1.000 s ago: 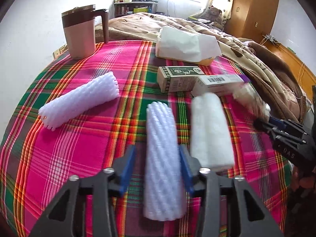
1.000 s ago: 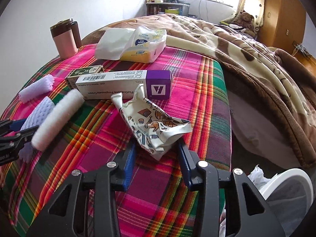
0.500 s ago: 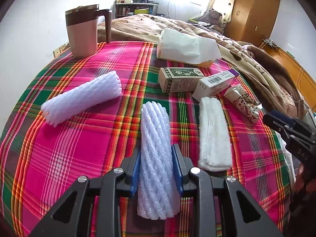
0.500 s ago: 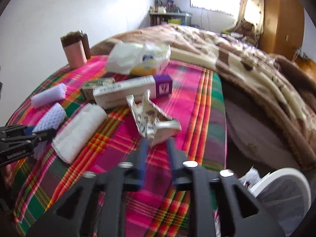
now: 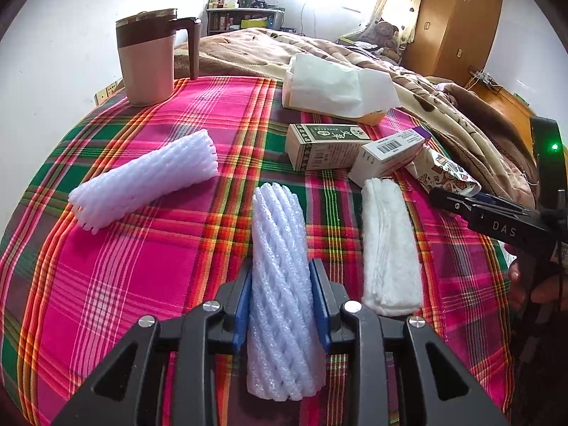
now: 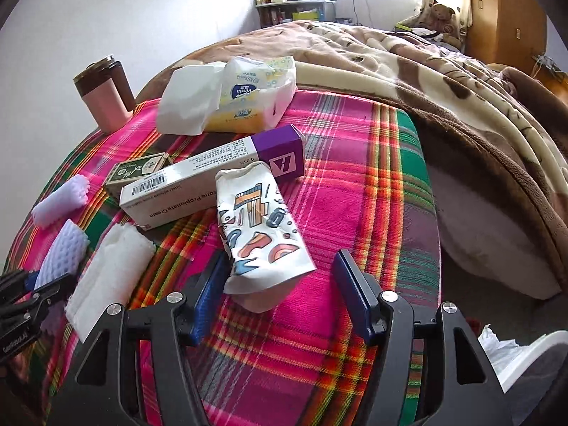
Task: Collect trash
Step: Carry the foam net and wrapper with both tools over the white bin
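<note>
My left gripper [image 5: 280, 301] is shut on a white foam net sleeve [image 5: 280, 266] that lies lengthwise on the plaid tablecloth [image 5: 142, 266]. A second foam sleeve [image 5: 142, 181] lies to its left and a folded white pad [image 5: 388, 241] to its right. My right gripper [image 6: 280, 291] is open, its jaws on either side of a flattened patterned paper cup [image 6: 261, 234] on the cloth. The cup [image 5: 443, 174] and right gripper also show at the right of the left wrist view.
A cream box with a purple end [image 6: 213, 184] and a green box [image 6: 138, 170] lie behind the cup. A tissue pack [image 6: 241, 99] and a pink mug [image 5: 147, 60] stand farther back. A white bin [image 6: 525, 358] sits below the table's right edge. A blanket-covered bed [image 6: 443, 71] lies beyond.
My left gripper closed onto the middle foam sleeve. My right gripper went from shut near the patterned cup to open around it, and the cup now lies flatter.
</note>
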The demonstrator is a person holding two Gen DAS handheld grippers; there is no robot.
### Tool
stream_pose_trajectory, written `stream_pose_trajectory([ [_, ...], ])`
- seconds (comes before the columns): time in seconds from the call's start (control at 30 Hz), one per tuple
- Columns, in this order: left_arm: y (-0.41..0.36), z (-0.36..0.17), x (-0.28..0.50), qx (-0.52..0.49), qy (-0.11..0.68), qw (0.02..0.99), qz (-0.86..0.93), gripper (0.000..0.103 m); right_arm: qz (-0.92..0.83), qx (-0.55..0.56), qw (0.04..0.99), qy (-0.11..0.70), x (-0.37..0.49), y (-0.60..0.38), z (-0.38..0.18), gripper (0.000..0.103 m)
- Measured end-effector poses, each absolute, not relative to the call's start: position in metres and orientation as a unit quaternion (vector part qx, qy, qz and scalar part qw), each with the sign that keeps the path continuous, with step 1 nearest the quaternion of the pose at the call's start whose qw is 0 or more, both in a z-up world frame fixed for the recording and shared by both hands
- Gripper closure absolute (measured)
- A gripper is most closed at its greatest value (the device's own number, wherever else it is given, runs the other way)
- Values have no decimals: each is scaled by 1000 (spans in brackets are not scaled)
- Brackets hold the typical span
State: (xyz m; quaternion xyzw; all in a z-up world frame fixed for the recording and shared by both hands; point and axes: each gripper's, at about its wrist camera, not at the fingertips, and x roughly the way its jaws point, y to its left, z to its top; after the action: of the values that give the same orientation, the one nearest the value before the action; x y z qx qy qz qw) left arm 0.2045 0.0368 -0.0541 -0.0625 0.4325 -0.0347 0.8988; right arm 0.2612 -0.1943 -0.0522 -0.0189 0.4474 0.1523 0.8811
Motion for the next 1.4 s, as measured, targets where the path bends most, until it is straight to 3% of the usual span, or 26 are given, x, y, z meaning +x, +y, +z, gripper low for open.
stream_pose_trajectory([
  [0.23,36,-54,208,-65,431,899,-38,65,175,53,874,450,260,-198,-50,40],
  [0.3,35,-54,210,-61,432,899,-36,65,163,63,875,451,262,-199,-54,46],
  [0.4,34,-54,211,-62,431,899,-38,66,153,73,878,448,260,-199,-54,61],
  [0.63,35,-52,209,-67,430,899,-43,75,147,82,883,437,248,-198,-51,62],
  [1.4,1,0,157,-47,377,920,-95,76,124,68,923,358,160,-223,3,62],
])
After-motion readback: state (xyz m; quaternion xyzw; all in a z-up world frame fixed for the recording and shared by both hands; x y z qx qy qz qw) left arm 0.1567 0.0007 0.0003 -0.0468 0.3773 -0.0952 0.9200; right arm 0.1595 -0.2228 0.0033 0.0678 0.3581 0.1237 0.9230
